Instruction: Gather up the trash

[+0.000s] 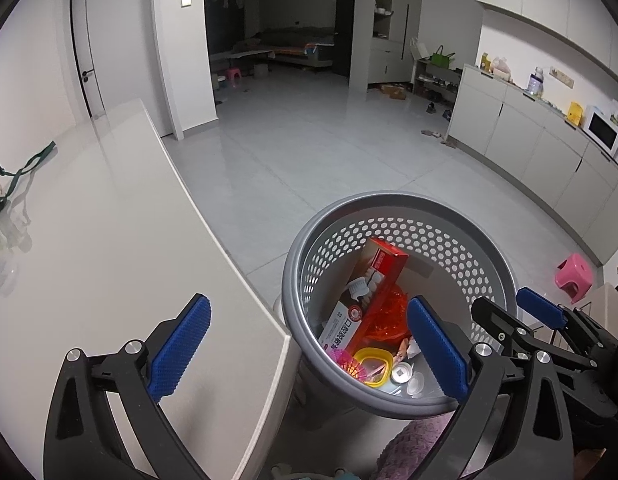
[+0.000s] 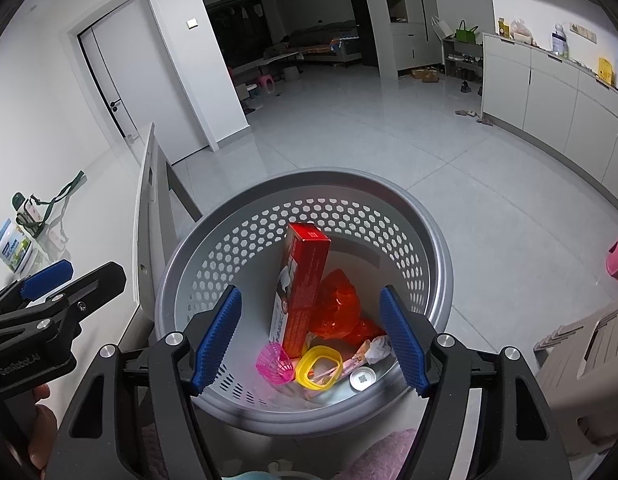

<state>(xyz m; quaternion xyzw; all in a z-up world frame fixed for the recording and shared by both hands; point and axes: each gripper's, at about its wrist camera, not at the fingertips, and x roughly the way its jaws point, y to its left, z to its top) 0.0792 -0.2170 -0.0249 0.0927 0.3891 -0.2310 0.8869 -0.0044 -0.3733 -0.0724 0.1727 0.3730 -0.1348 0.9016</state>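
Hovering both grippers, left (image 1: 309, 348) and right (image 2: 311, 338), jaws wide and empty, over the basket (image 2: 437, 240). Red box (image 2: 305, 280) inside looks light, stiff; I'd pinch its long sides.

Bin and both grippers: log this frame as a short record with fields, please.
container: grey perforated bin on the floor beside the white table
contents: red box leaning upright, orange wrapper, yellow ring, pink cup, white cap
left gripper: open, empty, over the table edge and bin rim
right gripper: open, empty, above the bin
trash on table: none visible near the grippers
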